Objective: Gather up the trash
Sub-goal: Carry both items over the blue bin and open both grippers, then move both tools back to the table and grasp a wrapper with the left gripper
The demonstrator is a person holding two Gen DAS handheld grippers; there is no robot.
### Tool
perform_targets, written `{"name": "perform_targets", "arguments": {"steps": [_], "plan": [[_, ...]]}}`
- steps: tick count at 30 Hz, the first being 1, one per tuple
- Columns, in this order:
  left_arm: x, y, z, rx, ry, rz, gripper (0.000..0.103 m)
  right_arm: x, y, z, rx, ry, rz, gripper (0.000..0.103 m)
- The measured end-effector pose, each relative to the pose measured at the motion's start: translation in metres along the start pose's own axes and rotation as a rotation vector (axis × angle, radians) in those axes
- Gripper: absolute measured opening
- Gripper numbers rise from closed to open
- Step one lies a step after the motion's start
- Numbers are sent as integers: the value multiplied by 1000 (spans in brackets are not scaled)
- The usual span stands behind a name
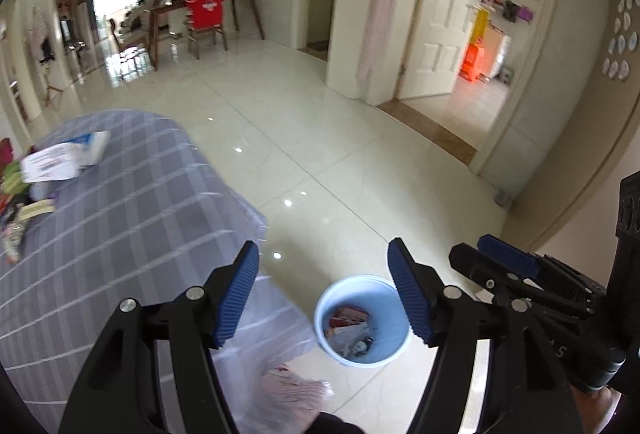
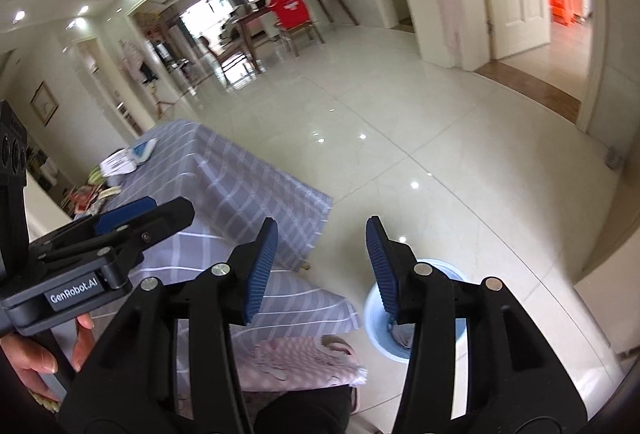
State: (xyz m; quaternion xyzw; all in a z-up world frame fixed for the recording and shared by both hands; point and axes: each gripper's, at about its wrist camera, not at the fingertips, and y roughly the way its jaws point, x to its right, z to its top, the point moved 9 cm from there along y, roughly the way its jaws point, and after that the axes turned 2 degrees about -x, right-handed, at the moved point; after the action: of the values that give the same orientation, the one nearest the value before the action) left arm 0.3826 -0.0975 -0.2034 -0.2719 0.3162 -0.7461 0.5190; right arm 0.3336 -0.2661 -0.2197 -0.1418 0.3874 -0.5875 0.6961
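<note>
A light blue bin (image 1: 360, 288) stands on the floor beside the table, with crumpled wrappers and paper (image 1: 352, 330) inside. My left gripper (image 1: 324, 294) hovers above it, open, with nothing between its blue pads. My right gripper (image 2: 320, 266) is also open and empty; its right finger hides part of the bin (image 2: 376, 318). Each gripper shows in the other's view: the right gripper (image 1: 476, 254) at the right edge, the left gripper (image 2: 160, 210) at the left. Papers and a tissue pack (image 1: 64, 158) lie on the table's far end, with coloured wrappers (image 1: 12, 190) beside them.
The table wears a grey checked cloth (image 1: 128, 218) that hangs to the floor. A pink patterned fabric (image 2: 304, 358) and the person's dark-clad leg (image 2: 304, 410) are close below. Glossy tiled floor (image 1: 320, 138) stretches ahead toward a chair, a desk and doorways.
</note>
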Motion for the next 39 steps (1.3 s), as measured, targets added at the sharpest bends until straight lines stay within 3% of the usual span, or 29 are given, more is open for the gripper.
{"name": "perform_targets", "arguments": {"steps": [11, 18, 27, 30, 32, 34, 39], "plan": [[-179, -53, -13, 52, -134, 220, 67, -144, 37, 5, -38, -201, 122, 46], [-286, -65, -29, 47, -230, 324, 67, -231, 86, -1, -99, -343, 165, 46], [-328, -31, -28, -9, -155, 341, 66, -306, 149, -7, -167, -485, 167, 46], [-328, -16, -27, -55, -101, 332, 55, -324, 163, -8, -180, -534, 159, 49], [-333, -13, -24, -59, -96, 319, 31, -332, 171, -6, -173, -564, 134, 52], [-336, -13, -23, -65, -111, 300, 19, -338, 180, -4, -185, -580, 132, 54], [-343, -26, -29, -37, -155, 289, 18, -354, 197, -9, -205, -636, 120, 55]]}}
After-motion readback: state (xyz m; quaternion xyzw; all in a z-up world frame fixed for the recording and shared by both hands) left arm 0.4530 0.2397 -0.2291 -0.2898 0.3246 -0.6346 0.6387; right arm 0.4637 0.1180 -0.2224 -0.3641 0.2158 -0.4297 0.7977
